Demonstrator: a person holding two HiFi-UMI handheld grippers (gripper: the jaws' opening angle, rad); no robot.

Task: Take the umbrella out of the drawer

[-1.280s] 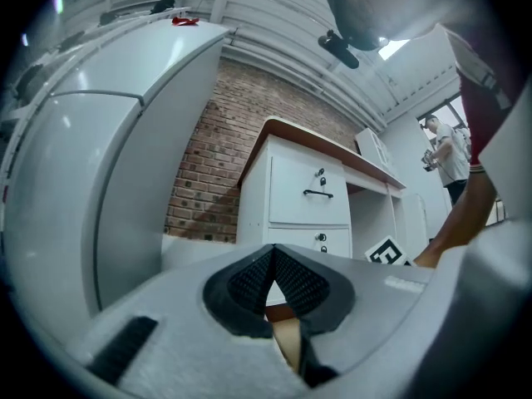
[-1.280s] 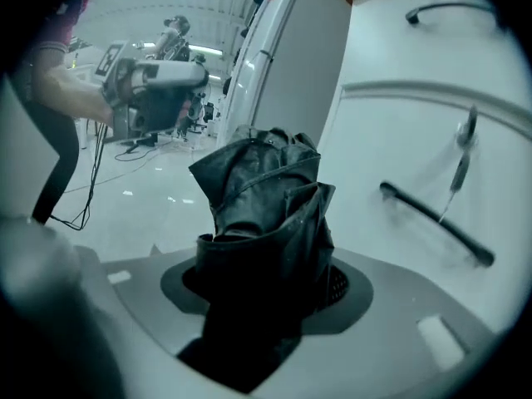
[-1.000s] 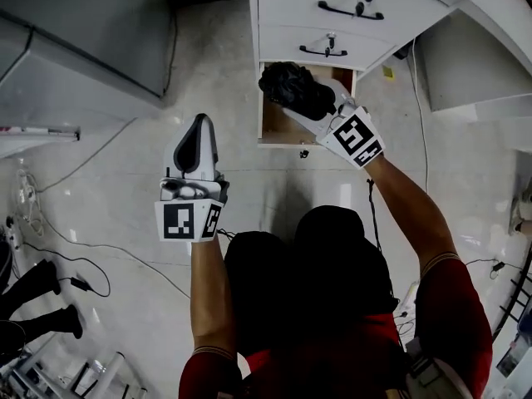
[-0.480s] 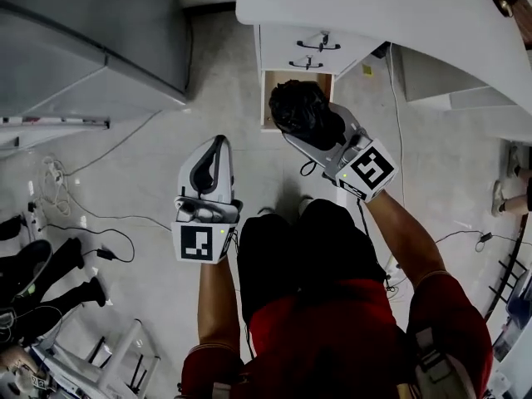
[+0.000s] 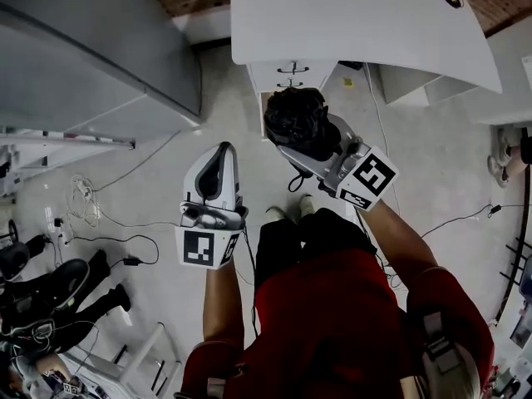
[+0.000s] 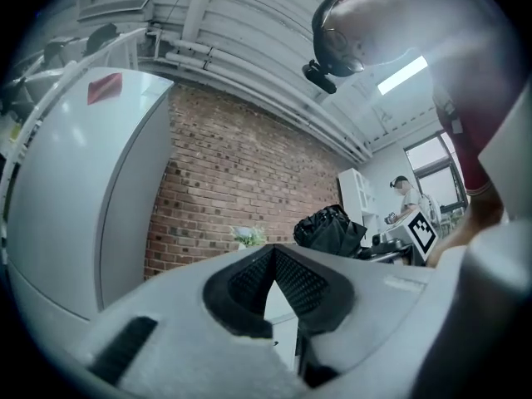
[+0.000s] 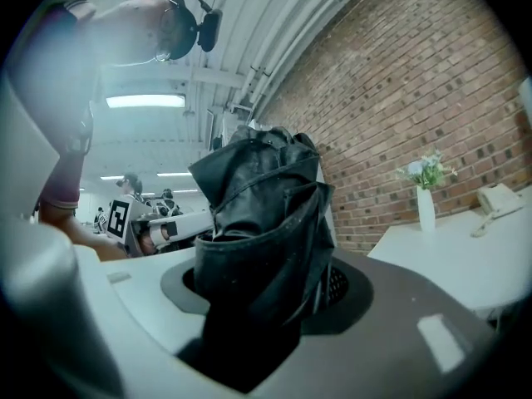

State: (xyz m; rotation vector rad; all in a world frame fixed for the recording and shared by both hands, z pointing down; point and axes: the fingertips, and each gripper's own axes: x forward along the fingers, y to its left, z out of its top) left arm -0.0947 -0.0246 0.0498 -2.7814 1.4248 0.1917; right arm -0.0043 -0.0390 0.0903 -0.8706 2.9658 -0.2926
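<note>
Two hand-held grippers are in play, and only the right one carries anything. The right hand-held gripper [image 5: 306, 146] is clamped on the folded black umbrella [image 5: 295, 116]. Its own view shows both pads pressed into the crumpled fabric, with the bundle filling the gap between the jaws. The umbrella's long axis seems to run along the jaws. The bunched canopy sticks out past the tips, far and slightly left, while a thin cord loop [image 5: 293, 181] hangs under the gripper body on the near side, probably at the handle end.

Outward from that grip, the open drawer [image 5: 264, 110] shows as a narrow brown sliver just left of the umbrella and well below it. The umbrella is therefore already clear of the drawer and held in the air over its near end. Beyond the drawer front, the white counter [image 5: 332, 23] spreads across the far side, right along the line the umbrella points. If the umbrella is to be set down, I judge the right arm needs only to carry on forward and far, not sideways.

The left hand-held gripper [image 5: 221, 152] hangs to the left of the umbrella, apart from it and over bare floor [image 5: 166, 181]. Its pads meet at the tips with nothing between them. It is near enough to steady the canopy end, but the right arm already has the load.
</note>
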